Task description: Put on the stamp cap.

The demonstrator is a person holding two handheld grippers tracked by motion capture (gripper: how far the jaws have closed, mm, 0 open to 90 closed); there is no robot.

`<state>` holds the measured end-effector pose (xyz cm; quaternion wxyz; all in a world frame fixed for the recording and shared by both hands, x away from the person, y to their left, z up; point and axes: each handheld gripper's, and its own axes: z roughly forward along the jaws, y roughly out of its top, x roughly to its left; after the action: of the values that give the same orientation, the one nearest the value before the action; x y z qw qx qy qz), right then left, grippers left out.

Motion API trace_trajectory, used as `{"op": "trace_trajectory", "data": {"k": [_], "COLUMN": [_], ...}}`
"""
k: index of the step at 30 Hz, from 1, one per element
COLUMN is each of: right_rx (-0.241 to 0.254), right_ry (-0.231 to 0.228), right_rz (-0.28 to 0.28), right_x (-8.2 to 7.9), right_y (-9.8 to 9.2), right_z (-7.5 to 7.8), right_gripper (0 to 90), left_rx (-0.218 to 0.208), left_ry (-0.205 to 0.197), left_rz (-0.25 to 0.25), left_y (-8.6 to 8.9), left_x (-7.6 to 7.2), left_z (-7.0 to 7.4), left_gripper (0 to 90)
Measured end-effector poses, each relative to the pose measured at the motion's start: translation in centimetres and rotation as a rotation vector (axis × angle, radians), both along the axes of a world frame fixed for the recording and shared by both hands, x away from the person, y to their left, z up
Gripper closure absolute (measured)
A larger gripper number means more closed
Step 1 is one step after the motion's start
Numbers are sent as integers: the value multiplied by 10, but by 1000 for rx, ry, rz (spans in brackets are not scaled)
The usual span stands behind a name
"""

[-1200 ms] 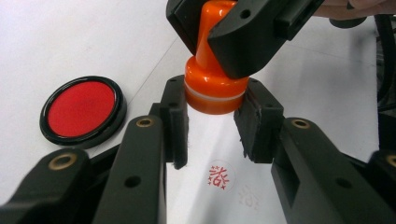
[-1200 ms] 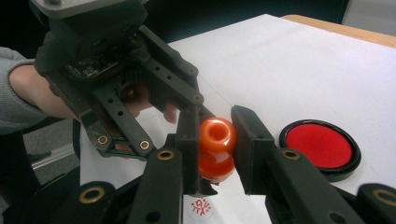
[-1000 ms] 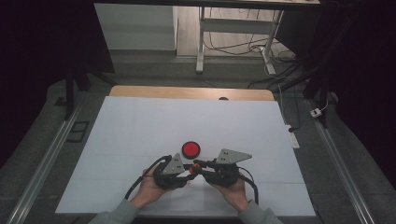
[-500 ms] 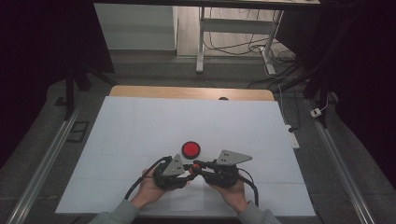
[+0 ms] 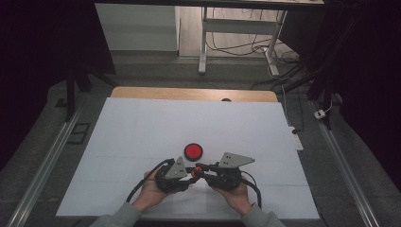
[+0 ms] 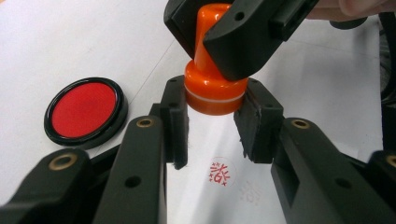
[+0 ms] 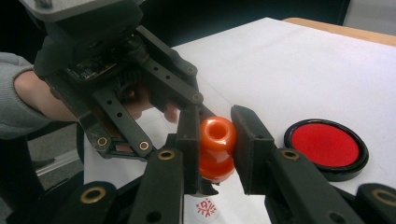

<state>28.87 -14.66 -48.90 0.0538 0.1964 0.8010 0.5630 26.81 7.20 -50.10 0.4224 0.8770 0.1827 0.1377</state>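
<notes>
A white sheet [image 5: 142,142] covered the bench [image 5: 189,93], whose wooden edge showed along the far side. A round red ink pad [image 5: 193,151] in a black case lay on the sheet. Two red stamped marks, one sharp [image 6: 221,171] and one faint [image 6: 250,191], sat on the paper near it. Beyond the bench stood a metal frame [image 5: 203,42] with loose cables [image 5: 279,71] on the floor.

Orange stamp [image 6: 212,79]: glossy knob handle, wide round base with a white ring, upright, lifted just above the white sheet, near centre. Red seal print [image 6: 221,172] directly below it. Round red ink pad [image 6: 85,111], black rim, open, just far-left.
</notes>
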Motion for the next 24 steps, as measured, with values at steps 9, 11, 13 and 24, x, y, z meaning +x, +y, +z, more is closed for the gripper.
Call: {"op": "trace_trajectory", "data": {"k": [9,11,13,24], "right_rx": [9,9,12,-4], "right_ry": [-2,-1,-4,-18], "right_rz": [-6,-7,-8,-3], "right_x": [0,0,1,1], "right_y": [0,0,0,1], "right_z": [-2,-2,-1,1], "right_gripper": [726,726,725,722], "left_rx": [-10,-12,-17,-23], "left_ry": [4,3,-1,-18], "left_rz": [3,4,3,5], "left_y": [1,1,1,1], "left_x": [1,1,2,1], "left_z": [-1,-1,-1,-2], "left_gripper": [658,658,657,654]}}
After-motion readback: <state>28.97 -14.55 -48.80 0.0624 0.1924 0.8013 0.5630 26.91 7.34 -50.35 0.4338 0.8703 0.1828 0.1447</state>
